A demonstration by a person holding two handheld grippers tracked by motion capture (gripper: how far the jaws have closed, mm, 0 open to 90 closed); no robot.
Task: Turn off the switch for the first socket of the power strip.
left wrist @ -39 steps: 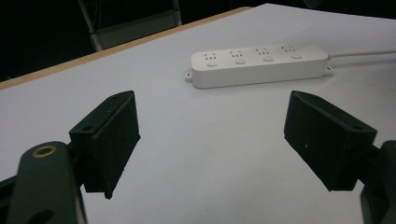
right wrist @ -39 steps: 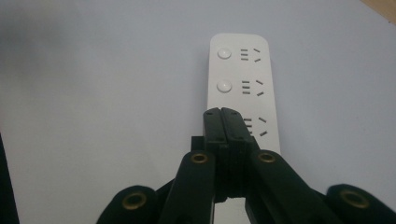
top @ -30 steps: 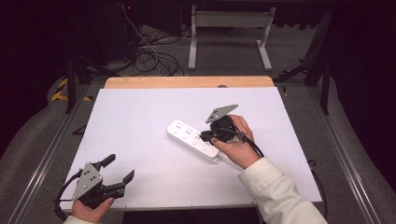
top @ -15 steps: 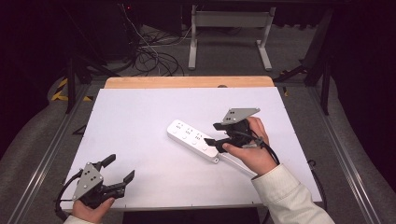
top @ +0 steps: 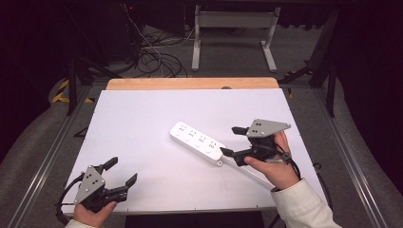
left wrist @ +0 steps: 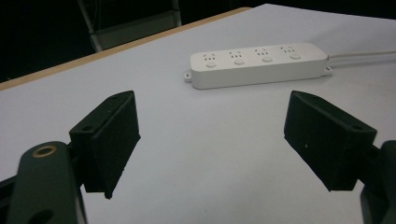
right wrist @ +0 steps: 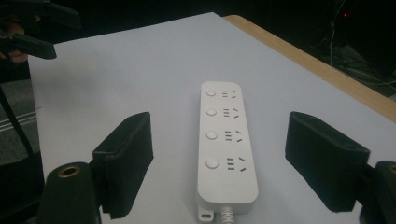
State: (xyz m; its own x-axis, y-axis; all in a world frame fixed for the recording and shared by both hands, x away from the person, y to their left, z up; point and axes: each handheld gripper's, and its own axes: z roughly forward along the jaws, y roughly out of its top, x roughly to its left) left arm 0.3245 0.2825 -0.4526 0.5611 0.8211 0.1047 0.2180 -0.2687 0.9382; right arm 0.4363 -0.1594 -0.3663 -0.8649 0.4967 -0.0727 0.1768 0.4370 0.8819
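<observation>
A white power strip (top: 197,142) with a row of sockets and buttons lies diagonally at the middle of the white tabletop (top: 138,118). Its cable (top: 247,172) runs toward the near right under a hand. My right gripper (top: 229,140) is open just past the strip's cable end, jaws pointing along it and touching nothing. In the right gripper view the strip (right wrist: 225,140) stretches away between the spread jaws of that gripper (right wrist: 219,161). My left gripper (top: 123,170) is open at the near left corner, well apart from the strip (left wrist: 259,63), and empty (left wrist: 212,140).
A wooden strip (top: 190,83) edges the table's far side. Beyond it are tangled floor cables (top: 157,57) and a metal stand (top: 233,28). Metal rails (top: 47,156) run along both sides of the table. The left gripper (right wrist: 32,28) appears far off in the right gripper view.
My right gripper has drawn back to the right, from over the strip to just off its cable end. The left gripper and the strip have stayed put.
</observation>
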